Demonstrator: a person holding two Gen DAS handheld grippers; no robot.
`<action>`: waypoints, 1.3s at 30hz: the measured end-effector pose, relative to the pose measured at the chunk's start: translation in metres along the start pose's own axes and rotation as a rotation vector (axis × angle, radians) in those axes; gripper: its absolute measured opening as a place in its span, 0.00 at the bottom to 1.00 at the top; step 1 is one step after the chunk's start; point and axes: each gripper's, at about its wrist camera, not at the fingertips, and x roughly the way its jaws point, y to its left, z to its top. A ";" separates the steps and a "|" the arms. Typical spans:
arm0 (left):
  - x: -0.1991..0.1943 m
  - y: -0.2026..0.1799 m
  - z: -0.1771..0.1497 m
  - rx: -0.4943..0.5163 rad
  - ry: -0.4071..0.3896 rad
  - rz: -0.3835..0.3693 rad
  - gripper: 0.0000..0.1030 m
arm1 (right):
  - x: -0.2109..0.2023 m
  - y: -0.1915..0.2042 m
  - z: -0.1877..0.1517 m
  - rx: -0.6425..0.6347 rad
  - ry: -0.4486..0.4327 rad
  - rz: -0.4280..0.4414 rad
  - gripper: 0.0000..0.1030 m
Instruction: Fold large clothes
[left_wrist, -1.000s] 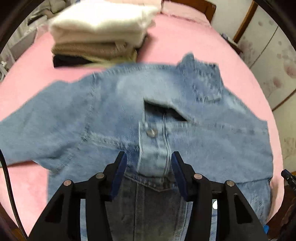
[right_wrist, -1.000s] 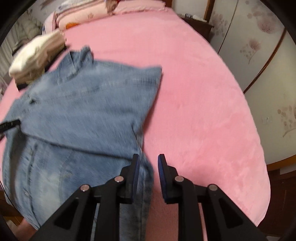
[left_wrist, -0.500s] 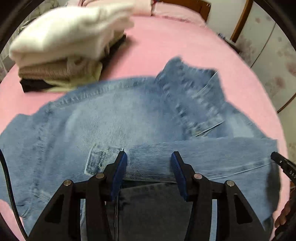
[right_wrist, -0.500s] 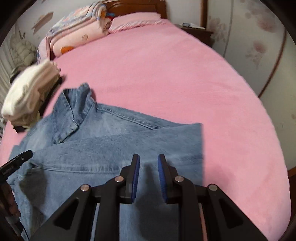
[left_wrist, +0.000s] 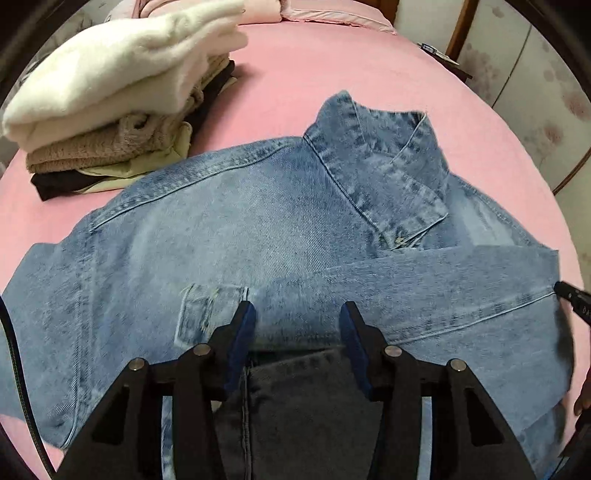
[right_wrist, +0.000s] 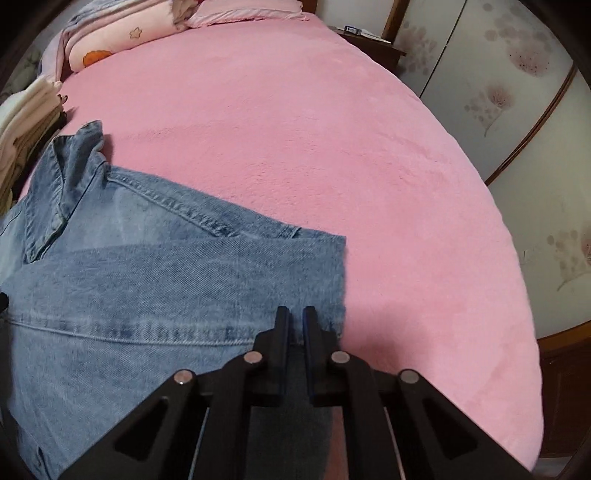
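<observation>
Hand-held gripper pair on a denim jacket, mid-fold on the bed.

Left wrist view: the left hand-held gripper stands wide over the denim jacket, nothing between its fingers; one sleeve already lies folded across the body, collar toward the folded clothes stack. Right wrist view: the right hand-held gripper is narrow, apparently pinching denim at the jacket's right edge on the pink bed. By my judgement, the other sleeve and lengthwise folds remain.
</observation>
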 end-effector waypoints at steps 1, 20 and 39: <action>-0.010 0.003 0.001 -0.005 0.003 -0.006 0.48 | -0.007 0.000 -0.001 0.013 0.004 0.015 0.07; -0.223 0.025 -0.042 -0.059 -0.076 -0.030 0.77 | -0.218 0.056 -0.056 -0.011 -0.023 0.235 0.08; -0.328 0.094 -0.095 -0.092 -0.113 0.083 0.77 | -0.299 0.140 -0.078 -0.096 -0.037 0.371 0.13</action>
